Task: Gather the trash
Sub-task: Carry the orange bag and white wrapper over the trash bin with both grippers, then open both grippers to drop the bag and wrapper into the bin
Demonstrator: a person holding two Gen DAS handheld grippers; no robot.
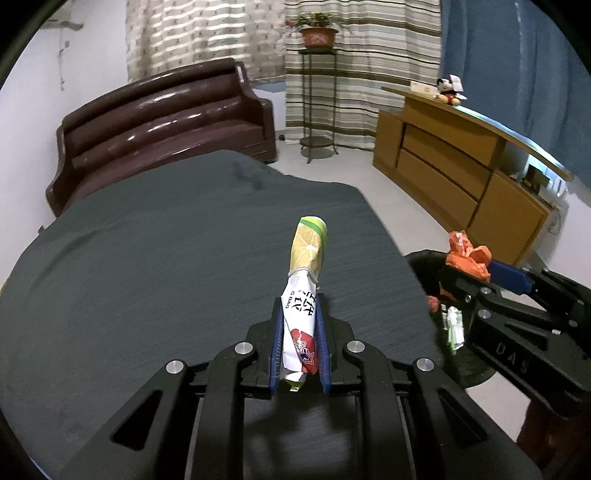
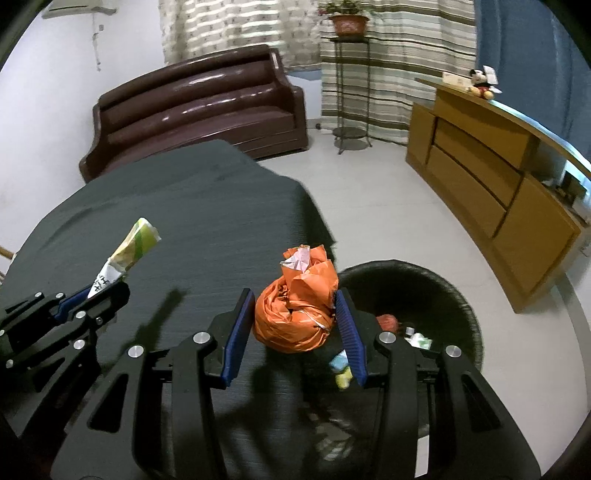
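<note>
My left gripper (image 1: 299, 314) is shut on a rolled white, yellow and green wrapper (image 1: 304, 273) and holds it above the dark table (image 1: 147, 266). The same wrapper (image 2: 129, 251) and left gripper (image 2: 107, 291) show at the left of the right wrist view. My right gripper (image 2: 295, 299) is shut on a crumpled orange plastic bag (image 2: 295, 314), held near the table's right edge beside a black bin (image 2: 443, 291). The bag (image 1: 467, 254) and right gripper (image 1: 476, 273) also show at the right of the left wrist view. Small bits of trash (image 2: 413, 336) lie inside the bin.
A brown leather sofa (image 1: 166, 122) stands behind the table. A wooden sideboard (image 2: 498, 184) runs along the right wall with a plush toy (image 2: 482, 85) on top. A metal plant stand with a potted plant (image 1: 317, 33) stands by the curtains. Pale floor lies between table and sideboard.
</note>
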